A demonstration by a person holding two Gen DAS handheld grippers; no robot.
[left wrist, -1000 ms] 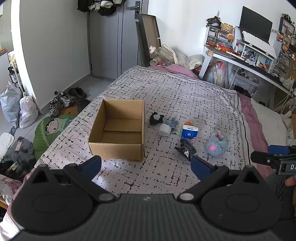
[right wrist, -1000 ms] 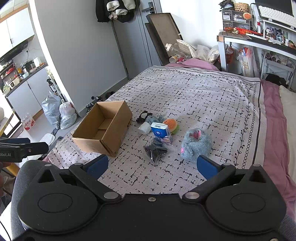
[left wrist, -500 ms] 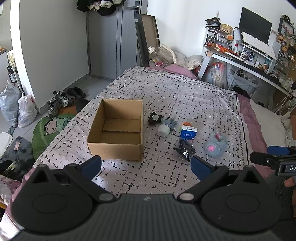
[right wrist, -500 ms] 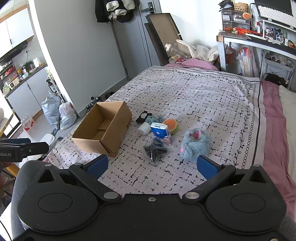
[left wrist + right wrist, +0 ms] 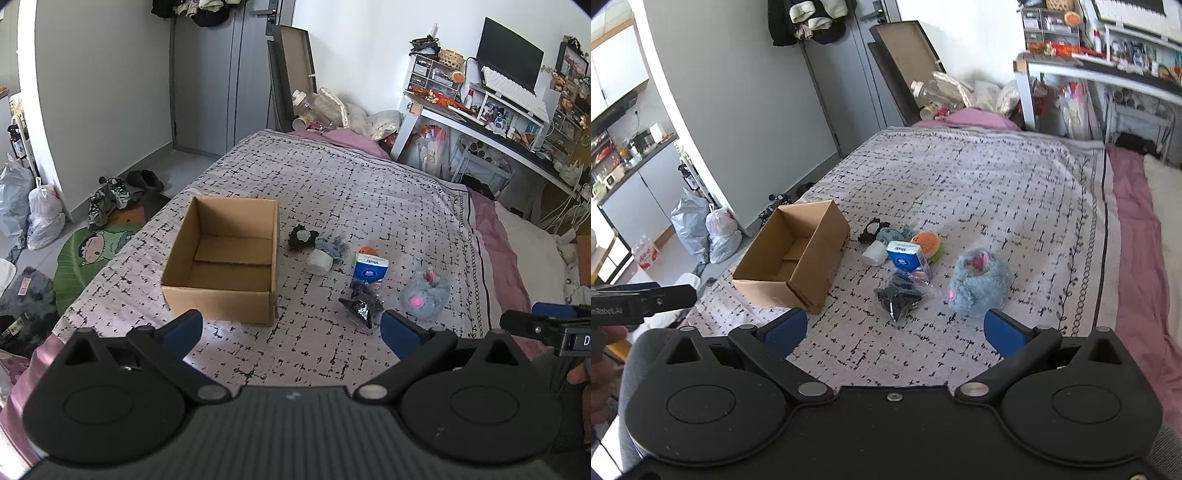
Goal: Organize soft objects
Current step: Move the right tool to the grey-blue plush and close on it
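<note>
Nearest to us, we held the left gripper (image 5: pixel 291 328) and the right gripper (image 5: pixel 892 328) above the near edge of the bed (image 5: pixel 369 192), each with its blue pads spread wide and nothing between them. We took the cardboard box (image 5: pixel 225 258) as our landmark: it stood open and empty on the patterned bedspread, toward the bed's left side. Just right of the box's near corner lay a black crinkled packet (image 5: pixel 362 306), and right of that, well apart from the box, a blue-grey plush toy (image 5: pixel 424 291) with a pink patch. Behind the packet, a blue-and-white tissue pack (image 5: pixel 369 267) stood touching an orange plush (image 5: pixel 925 242), which the left wrist view mostly hid. Closer to the box's right wall we recorded a small white roll (image 5: pixel 319 260), a grey-blue fuzzy item (image 5: pixel 334 245) just behind it, and a black item (image 5: pixel 301 236) nearest the box's far right corner. All of these lay outside the box. Beyond the box, past the bed's far end, a desk (image 5: pixel 480 125) stood by the wall.
</note>
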